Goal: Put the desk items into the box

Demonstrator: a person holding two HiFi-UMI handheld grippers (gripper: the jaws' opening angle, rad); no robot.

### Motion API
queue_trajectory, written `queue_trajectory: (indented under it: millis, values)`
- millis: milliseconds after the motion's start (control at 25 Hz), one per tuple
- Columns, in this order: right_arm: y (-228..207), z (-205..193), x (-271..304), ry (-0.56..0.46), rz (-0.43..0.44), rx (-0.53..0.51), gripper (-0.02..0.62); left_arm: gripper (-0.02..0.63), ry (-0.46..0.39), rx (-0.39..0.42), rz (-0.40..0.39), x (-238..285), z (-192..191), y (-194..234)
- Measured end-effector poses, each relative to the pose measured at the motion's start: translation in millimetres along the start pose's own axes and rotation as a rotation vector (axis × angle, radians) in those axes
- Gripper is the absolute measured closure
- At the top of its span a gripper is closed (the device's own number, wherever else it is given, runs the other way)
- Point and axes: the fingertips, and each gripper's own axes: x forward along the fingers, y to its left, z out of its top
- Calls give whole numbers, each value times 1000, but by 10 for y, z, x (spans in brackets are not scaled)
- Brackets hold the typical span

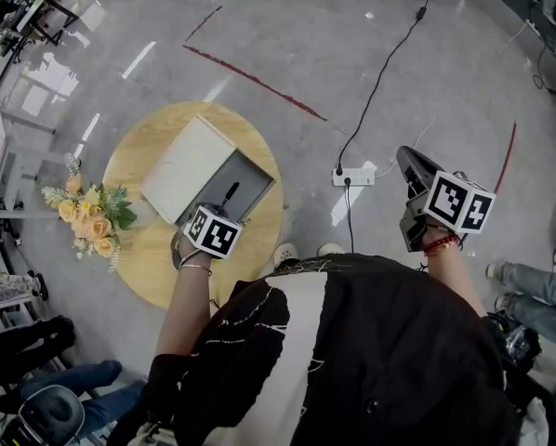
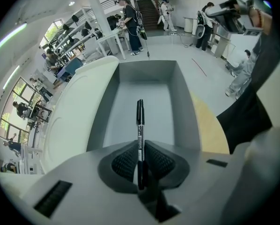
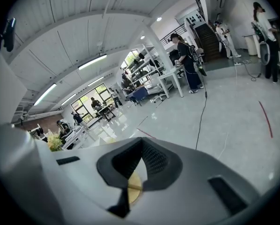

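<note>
Head view: the left gripper [image 1: 224,210] hangs over the open box [image 1: 259,177] near the centre of the round table [image 1: 148,258], while the right gripper [image 1: 406,158] is well apart, beyond the table's right edge. Left gripper view: the jaws stand narrow, clamped on the pen [image 2: 140,121], whose long axis runs along them and points into the box directly beyond, so this hand is judged placed to release it. Right gripper view: the 2 jaws are closed together on nothing.
</note>
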Motion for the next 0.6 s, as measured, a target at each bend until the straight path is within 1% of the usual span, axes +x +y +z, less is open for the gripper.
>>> queue_trajectory:
  millis: [160,600]
  values:
    - [-11,-35,-22,-3,-5,12,589,554,-1,13,-2,22,-14,7]
    - [-61,-72,-119,-22,-24,37,589,561,8,-16,-42,47,-36,11]
